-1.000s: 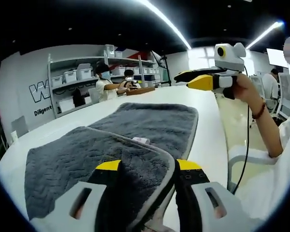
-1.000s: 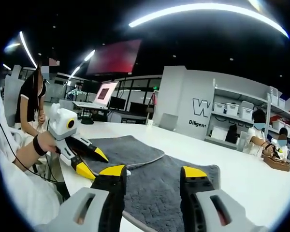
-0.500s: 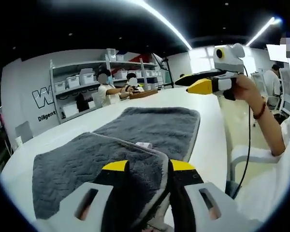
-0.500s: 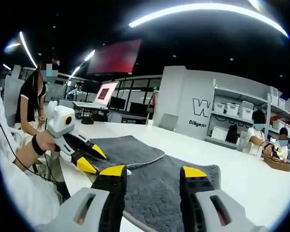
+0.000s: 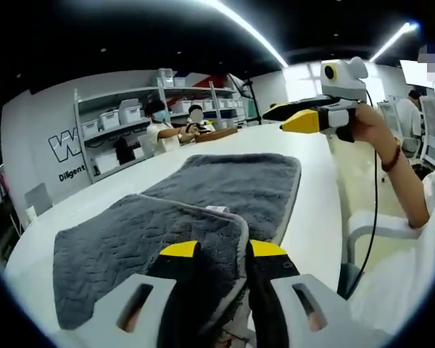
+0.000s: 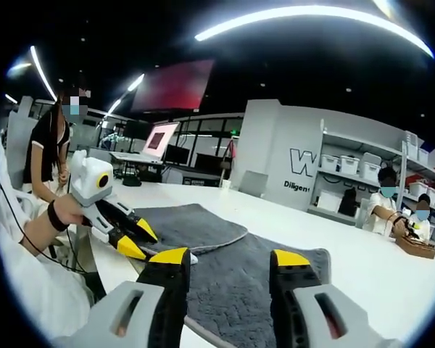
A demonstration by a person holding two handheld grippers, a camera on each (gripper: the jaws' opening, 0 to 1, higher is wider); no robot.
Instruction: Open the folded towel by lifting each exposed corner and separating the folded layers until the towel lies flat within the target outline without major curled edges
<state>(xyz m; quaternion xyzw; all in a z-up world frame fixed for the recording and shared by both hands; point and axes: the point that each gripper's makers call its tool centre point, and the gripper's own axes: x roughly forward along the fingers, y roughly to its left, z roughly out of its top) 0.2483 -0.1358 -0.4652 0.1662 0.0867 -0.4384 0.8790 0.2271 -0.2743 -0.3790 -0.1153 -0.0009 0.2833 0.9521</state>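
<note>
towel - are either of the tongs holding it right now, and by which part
The left tongs grip the grey towel at the near edge of its folded-over upper layer. The right tongs are open above the towel, holding nothing.

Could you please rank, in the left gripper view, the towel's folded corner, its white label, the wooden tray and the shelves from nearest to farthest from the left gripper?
1. Folded corner, between the left gripper jaws.
2. White label, just beyond.
3. Wooden tray, table's far edge.
4. Shelves, against the back wall.

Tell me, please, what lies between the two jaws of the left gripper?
In the left gripper view, the grey-bound edge of the folded top layer of the grey towel lies between the jaws of the left gripper, which have nearly closed on it.
</note>
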